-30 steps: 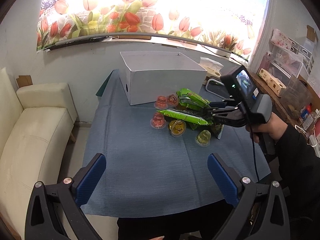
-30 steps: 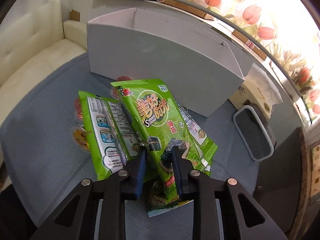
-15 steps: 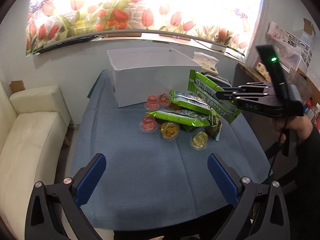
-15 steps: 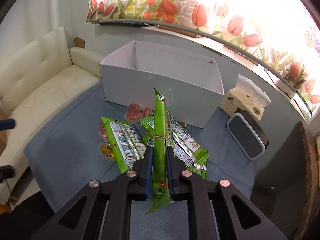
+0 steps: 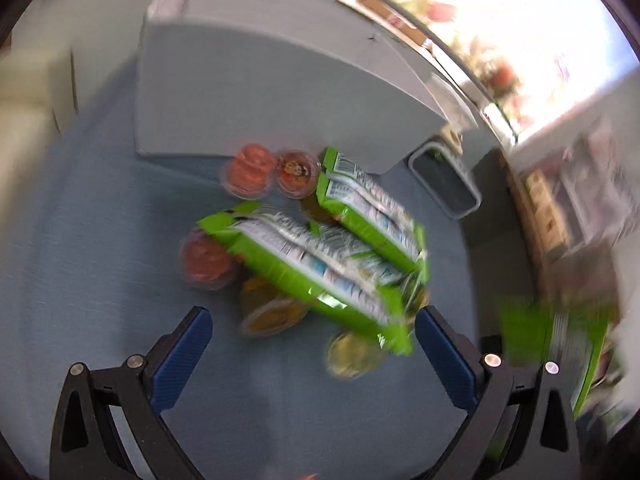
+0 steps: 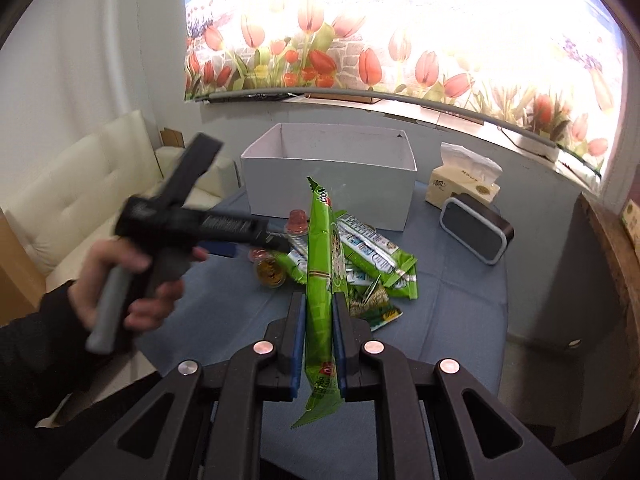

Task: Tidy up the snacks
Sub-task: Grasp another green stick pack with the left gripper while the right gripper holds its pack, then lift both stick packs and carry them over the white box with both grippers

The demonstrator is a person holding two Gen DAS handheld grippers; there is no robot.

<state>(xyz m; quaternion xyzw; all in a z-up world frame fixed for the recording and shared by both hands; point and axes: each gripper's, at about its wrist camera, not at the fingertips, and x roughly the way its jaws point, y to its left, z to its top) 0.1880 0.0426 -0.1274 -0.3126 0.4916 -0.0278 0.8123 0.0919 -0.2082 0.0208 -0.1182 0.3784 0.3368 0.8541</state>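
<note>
R gripper (image 6: 320,322) is clamping a green snack packet (image 6: 322,264) edge-on btwn its pads, packet standing on its long axis, top corner pointing up and fwd toward the white box (image 6: 330,184). It's hanging above the table, clear of the pile. Box is lying straight ahead past the pile, open top facing up, so that packet looks like it's heading there; R is the one carrying, L isn't holding anything.

L gripper (image 5: 312,344) is hovering w/ jaws spread wide, nothing btwn the blue pads, aimed down at the pile. Nearest to it: two yellow jelly cups (image 5: 354,354), then two green packets (image 5: 320,272) lying flat, long axes running diagonally from near-right to far-left, overlapping. Red jelly cups (image 5: 250,170) are sitting beyond, just beside the box wall. L view is motion-blurred, so fine contact is hard to call.

Surface: blue-grey cloth (image 6: 452,312) on a table. Farther right, a dark speaker (image 6: 476,232) and a tissue pack (image 6: 464,180); cream sofa (image 6: 80,200) at left, tulip mural (image 6: 360,52) behind.
</note>
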